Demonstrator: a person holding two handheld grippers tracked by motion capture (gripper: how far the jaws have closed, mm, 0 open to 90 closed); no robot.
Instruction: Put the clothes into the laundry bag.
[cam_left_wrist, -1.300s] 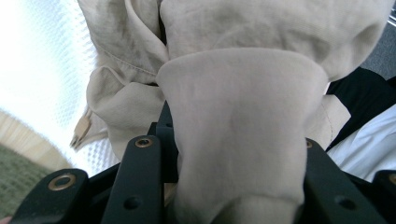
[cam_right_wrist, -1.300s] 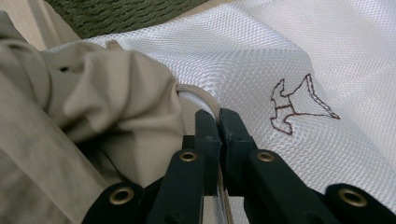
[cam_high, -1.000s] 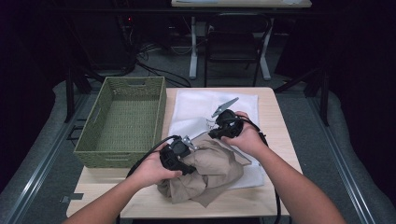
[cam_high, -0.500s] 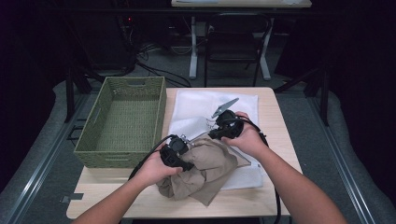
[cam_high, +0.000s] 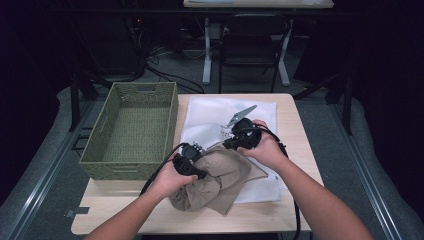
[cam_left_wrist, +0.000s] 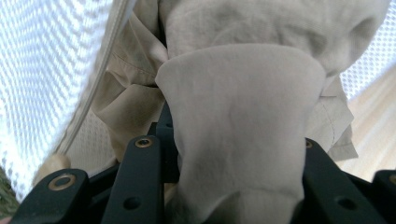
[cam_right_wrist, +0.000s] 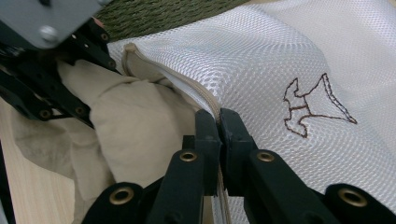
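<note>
Midway through a stuffing job, a person works a beige garment (cam_high: 220, 180) into a white mesh laundry bag (cam_high: 210, 117) on a wooden table (cam_high: 295, 130). The right gripper (cam_right_wrist: 217, 122) has its jaws pressed together on the bag's zippered rim (cam_right_wrist: 154, 67), pinching the edge and holding the mouth up; the bag's mesh, stitched with a small brown emblem (cam_right_wrist: 313, 105), spreads away to the right of those jaws. The left gripper (cam_high: 191, 161) is clamped on a thick fold of the garment, which bulges up between its jaws in the left gripper view (cam_left_wrist: 243, 116), with the zipper edge (cam_left_wrist: 100, 70) running just to the left of them. Most of the cloth lies bunched beneath and behind the left gripper, outside the bag, touching the mesh at the opening. A green woven basket (cam_high: 132, 130) stands empty just beyond the left gripper's far side. By the look of it, the step in hand is feeding the cloth through the mouth; the next move likely calls for the left gripper to push its fold forward under the lifted rim while the right keeps the opening raised and taut.
</note>
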